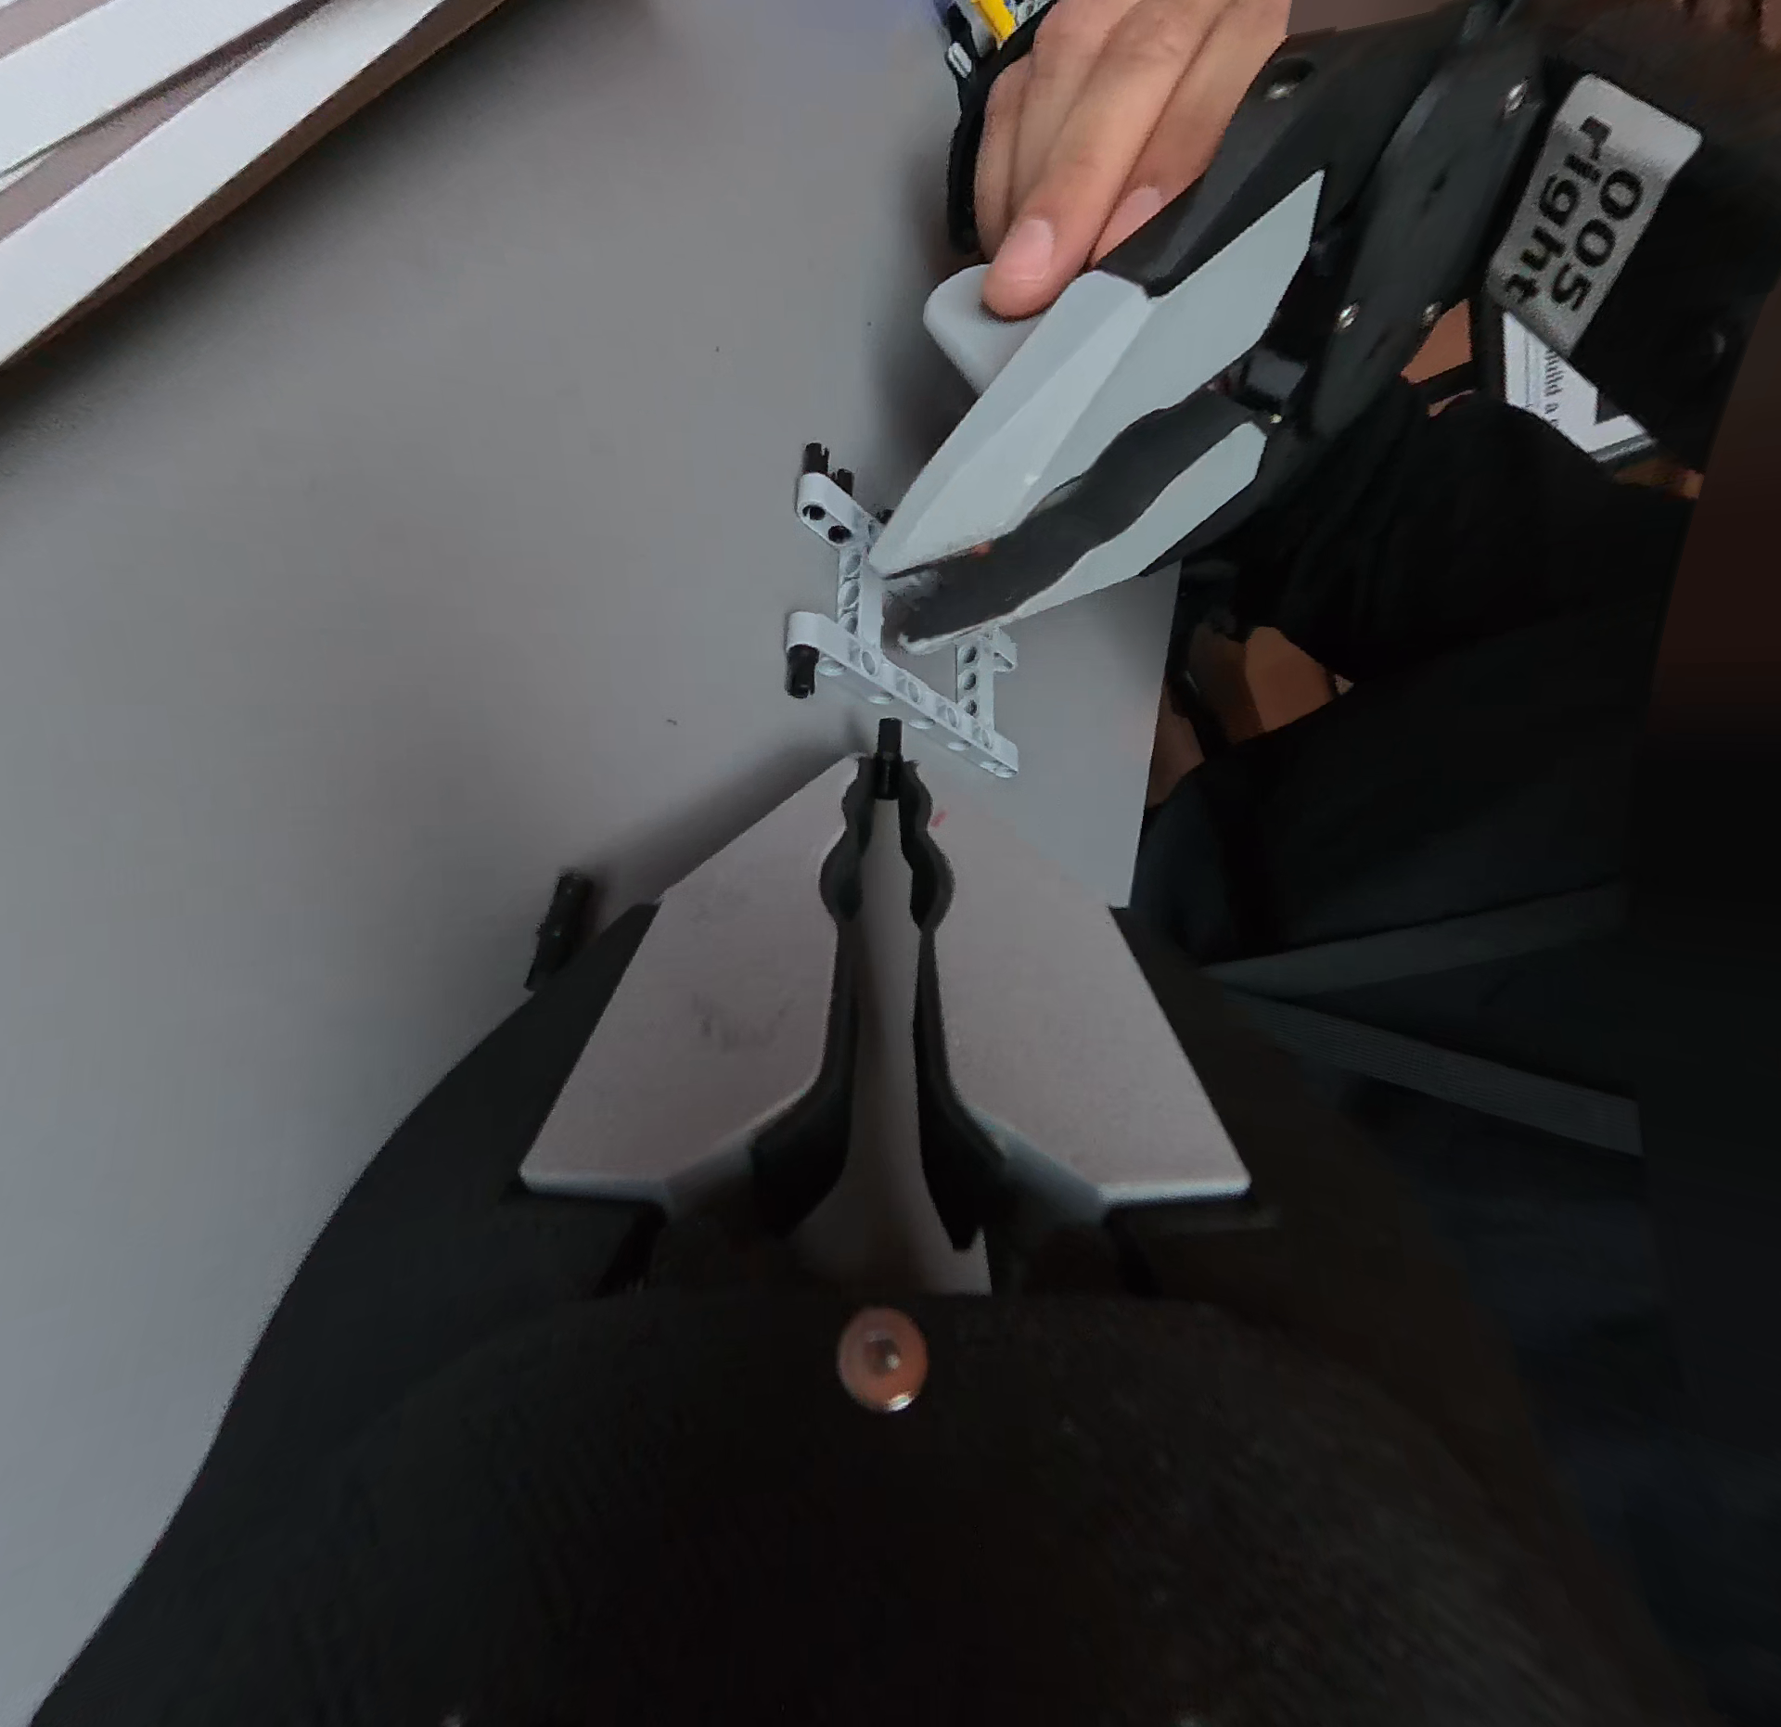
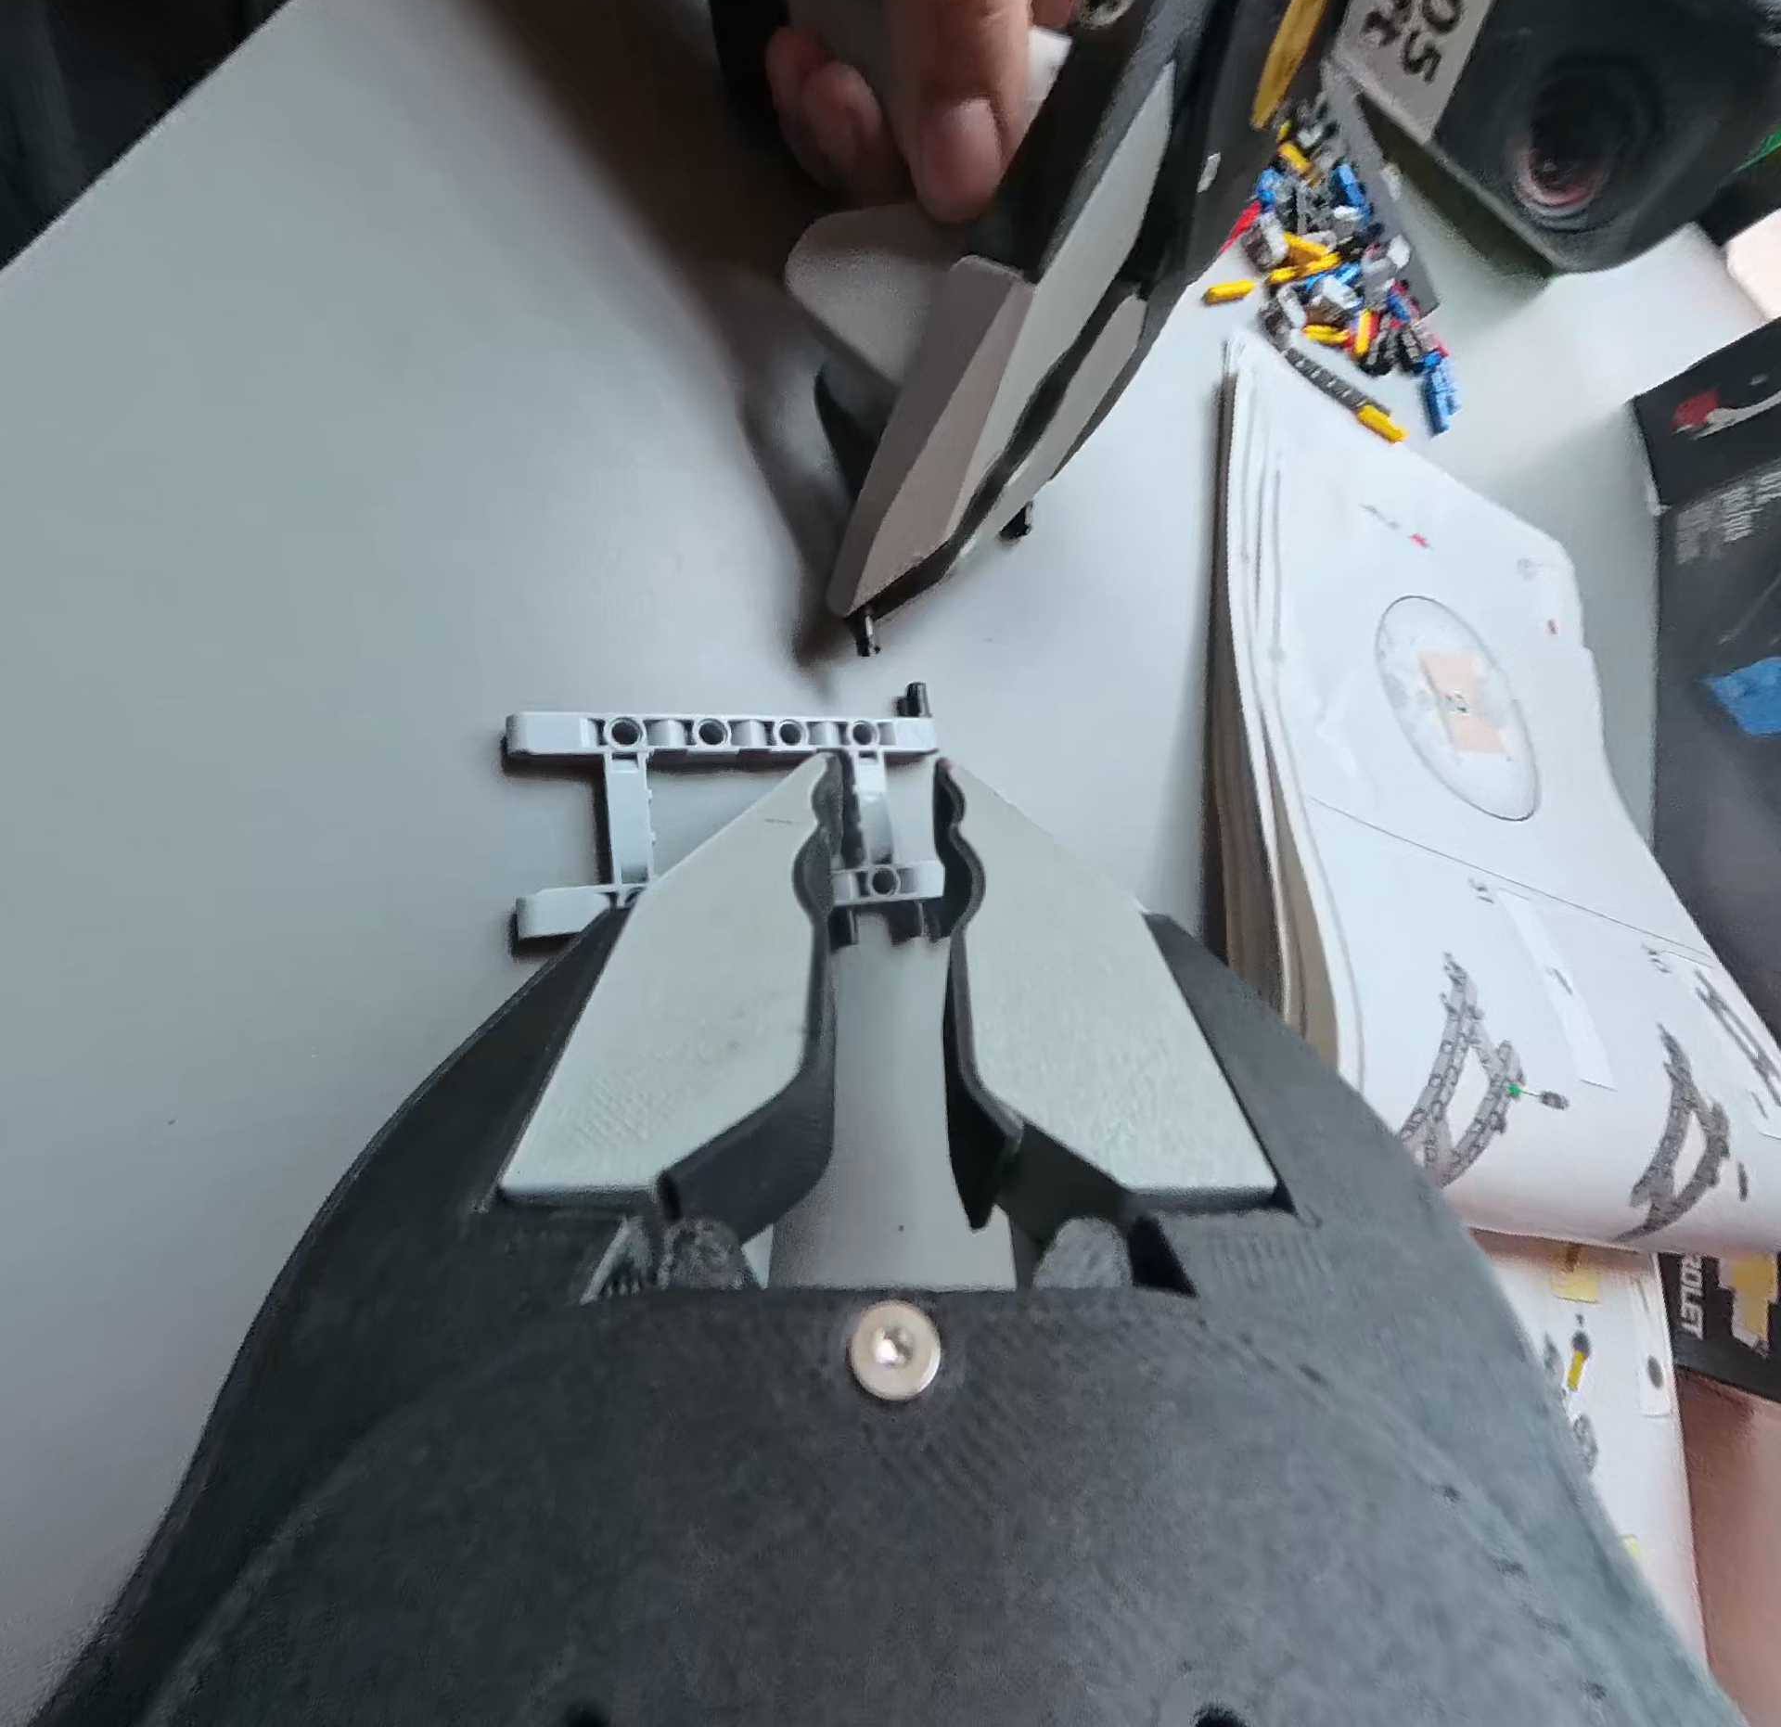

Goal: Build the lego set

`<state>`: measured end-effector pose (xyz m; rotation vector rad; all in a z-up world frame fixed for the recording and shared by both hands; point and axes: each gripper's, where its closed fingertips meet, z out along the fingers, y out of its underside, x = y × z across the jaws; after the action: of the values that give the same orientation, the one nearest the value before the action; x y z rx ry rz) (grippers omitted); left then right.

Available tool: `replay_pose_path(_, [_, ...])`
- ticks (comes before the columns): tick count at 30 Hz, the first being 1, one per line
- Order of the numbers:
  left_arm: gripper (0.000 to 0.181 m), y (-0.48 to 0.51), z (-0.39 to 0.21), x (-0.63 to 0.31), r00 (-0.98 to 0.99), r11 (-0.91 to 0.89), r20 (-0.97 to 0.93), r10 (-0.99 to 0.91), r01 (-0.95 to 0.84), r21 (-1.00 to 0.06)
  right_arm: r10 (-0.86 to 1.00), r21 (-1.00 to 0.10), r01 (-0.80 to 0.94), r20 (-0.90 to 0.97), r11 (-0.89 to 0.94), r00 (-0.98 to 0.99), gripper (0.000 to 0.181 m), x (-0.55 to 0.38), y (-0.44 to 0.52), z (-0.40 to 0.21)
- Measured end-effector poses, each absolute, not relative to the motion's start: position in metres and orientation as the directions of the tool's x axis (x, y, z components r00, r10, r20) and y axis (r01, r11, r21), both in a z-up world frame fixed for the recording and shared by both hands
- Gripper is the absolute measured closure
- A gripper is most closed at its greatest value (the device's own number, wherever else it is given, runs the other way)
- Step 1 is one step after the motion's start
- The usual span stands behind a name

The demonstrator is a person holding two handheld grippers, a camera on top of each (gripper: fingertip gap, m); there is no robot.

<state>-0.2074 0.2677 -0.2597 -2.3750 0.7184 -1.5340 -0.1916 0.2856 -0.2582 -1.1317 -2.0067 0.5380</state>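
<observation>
A light grey Lego beam frame (image 1: 853,654) with black pins at its corners is just above or on the grey table (image 1: 385,621). My right gripper (image 2: 885,780) is shut on one of its short cross beams; the frame's long beam (image 2: 713,732) lies just past my fingertips. In the left wrist view the right gripper (image 1: 901,597) comes in from the upper right. My left gripper (image 1: 882,777) is shut on a small black pin (image 1: 887,746), held just short of the frame's long beam. The left gripper (image 2: 858,616) and its pin (image 2: 867,635) also show in the right wrist view.
A loose black pin (image 1: 557,929) lies on the table beside my left fingers. An open instruction booklet (image 2: 1446,765) lies to the right, with a pile of loose coloured pieces (image 2: 1340,264) behind it and a black box (image 2: 1725,524) at the far right. The table edge (image 1: 1152,717) is close. Less than 4 cm separates the two grippers' tips.
</observation>
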Motion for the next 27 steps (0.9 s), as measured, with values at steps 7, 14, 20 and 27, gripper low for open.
replay_pose_path(7, [0.179,0.2686,-0.2565,-0.2078,0.287,-0.886,0.845,-0.451,-0.256,-0.386,0.859,-0.654,0.56,0.341,0.508,-0.381,0.176,-0.2001,0.2796,-0.2693])
replay_pose_path(14, [0.179,0.2656,-0.2571,-0.2135,0.29,-0.895,0.853,-0.434,-0.247,-0.371,0.893,-0.686,0.581,0.262,0.439,-0.366,0.176,-0.1991,0.2793,-0.27])
replay_pose_path(20, [0.179,0.2653,-0.2584,-0.2127,0.29,-0.895,0.854,-0.431,-0.254,-0.365,0.905,-0.62,0.674,0.155,0.401,-0.396,0.174,-0.1937,0.283,-0.2712])
replay_pose_path(27, [0.179,0.2654,-0.2563,-0.2133,0.269,-0.906,0.874,-0.405,-0.246,-0.345,0.937,-0.642,0.711,0.036,0.287,-0.346,0.176,-0.1948,0.281,-0.2721])
